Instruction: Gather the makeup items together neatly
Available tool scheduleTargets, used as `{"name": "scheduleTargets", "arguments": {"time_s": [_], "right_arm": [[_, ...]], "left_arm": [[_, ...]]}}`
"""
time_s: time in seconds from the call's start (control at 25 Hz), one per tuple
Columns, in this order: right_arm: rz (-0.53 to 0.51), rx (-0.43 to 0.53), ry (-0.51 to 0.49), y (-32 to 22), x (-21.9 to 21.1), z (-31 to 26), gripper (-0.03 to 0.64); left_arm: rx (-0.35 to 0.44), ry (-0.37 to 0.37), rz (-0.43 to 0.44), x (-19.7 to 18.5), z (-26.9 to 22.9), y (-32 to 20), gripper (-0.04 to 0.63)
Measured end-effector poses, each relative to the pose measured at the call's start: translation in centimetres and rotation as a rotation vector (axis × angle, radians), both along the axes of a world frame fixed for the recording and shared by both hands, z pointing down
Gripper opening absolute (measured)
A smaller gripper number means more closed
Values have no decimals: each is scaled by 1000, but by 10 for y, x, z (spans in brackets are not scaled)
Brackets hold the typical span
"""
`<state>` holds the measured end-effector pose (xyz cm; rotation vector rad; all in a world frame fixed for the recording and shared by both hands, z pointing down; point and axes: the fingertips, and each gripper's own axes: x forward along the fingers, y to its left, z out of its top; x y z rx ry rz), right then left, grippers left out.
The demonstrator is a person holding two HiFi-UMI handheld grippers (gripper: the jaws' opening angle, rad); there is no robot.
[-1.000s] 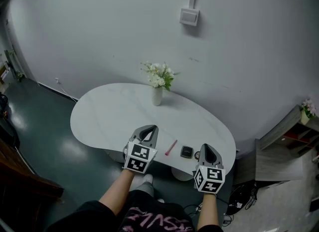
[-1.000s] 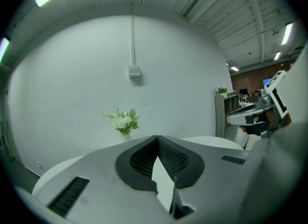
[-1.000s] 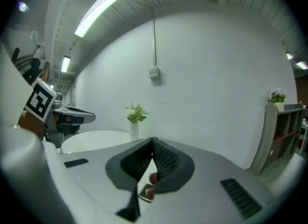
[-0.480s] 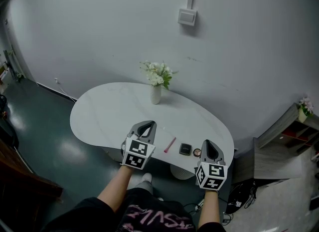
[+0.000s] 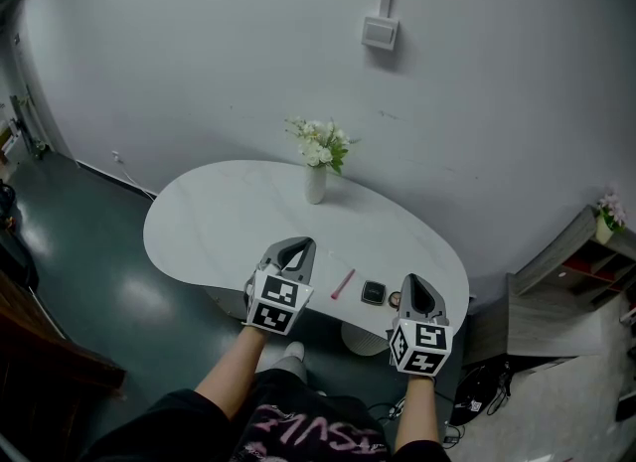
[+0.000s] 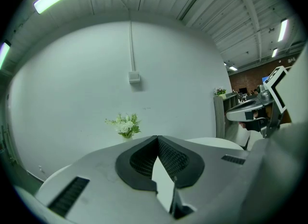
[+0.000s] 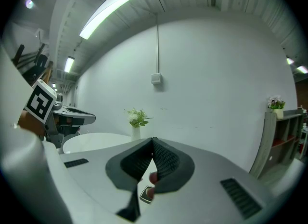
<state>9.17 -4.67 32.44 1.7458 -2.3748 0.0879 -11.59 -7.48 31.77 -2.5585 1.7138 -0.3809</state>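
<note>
On the white table (image 5: 219, 222), near its front edge, lie a pink stick (image 5: 343, 283), a black square compact (image 5: 374, 292) and a small round item (image 5: 395, 300), half hidden by my right gripper. The right gripper (image 5: 411, 280) hovers just right of them, shut and holding nothing. In the right gripper view its shut jaws (image 7: 153, 140) frame the compact (image 7: 146, 194) and a pinkish round item (image 7: 153, 177) below. My left gripper (image 5: 297, 244) is left of the pink stick, also shut and holding nothing; its shut fingertips (image 6: 157, 138) stand over bare tabletop.
A white vase of flowers (image 5: 316, 183) stands at the table's far edge, against the grey wall. A wall box (image 5: 380, 32) hangs above. The dark floor lies left, and a shelf (image 5: 586, 256) stands at the right. The person's legs are below the table's front edge.
The right gripper has shifted slightly, so the small round item beside the compact now shows. The view has drifted a little; the items have not moved.
</note>
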Motion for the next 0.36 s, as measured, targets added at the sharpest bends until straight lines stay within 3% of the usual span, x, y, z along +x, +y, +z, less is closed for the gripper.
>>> {"name": "scheduleTargets", "arguments": {"time_s": [0.36], "right_arm": [[-11,-1,-2,6,-4,2,63]], "left_arm": [[-5,-12,-3,1,4,6,12]]}}
